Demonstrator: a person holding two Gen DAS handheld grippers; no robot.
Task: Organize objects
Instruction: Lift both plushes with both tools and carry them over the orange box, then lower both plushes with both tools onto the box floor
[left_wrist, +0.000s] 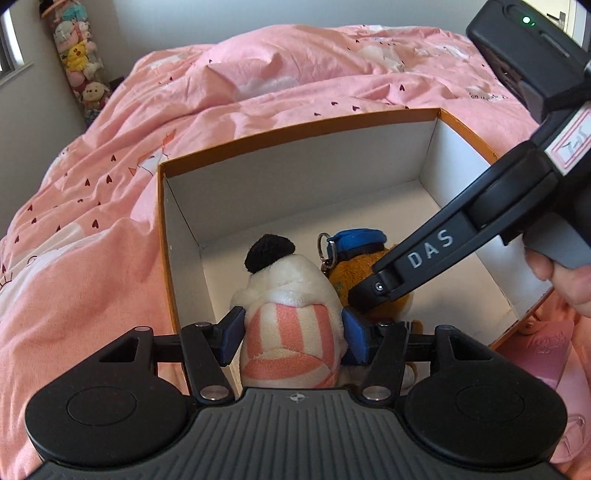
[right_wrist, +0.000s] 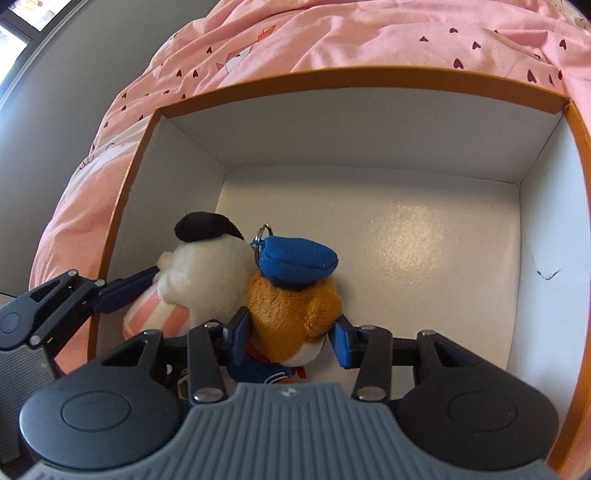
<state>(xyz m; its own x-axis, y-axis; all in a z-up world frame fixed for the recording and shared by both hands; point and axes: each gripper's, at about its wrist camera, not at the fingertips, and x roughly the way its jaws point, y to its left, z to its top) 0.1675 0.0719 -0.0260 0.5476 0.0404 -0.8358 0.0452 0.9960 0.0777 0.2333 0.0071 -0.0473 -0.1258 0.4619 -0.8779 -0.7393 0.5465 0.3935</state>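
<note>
An orange-rimmed cardboard box with white inside walls lies on the bed; it also shows in the right wrist view. Two plush toys are side by side at its near left corner. My left gripper is shut on the white plush with a black tuft and pink-striped body, which also shows in the right wrist view. My right gripper straddles the orange plush with a blue cap and key ring, its pads close on both sides. In the left wrist view the orange plush is partly hidden by the right gripper.
A pink bedspread with small hearts surrounds the box. Most of the box floor to the right is bare. A tall clear tube of plush toys stands in the far left corner by the wall.
</note>
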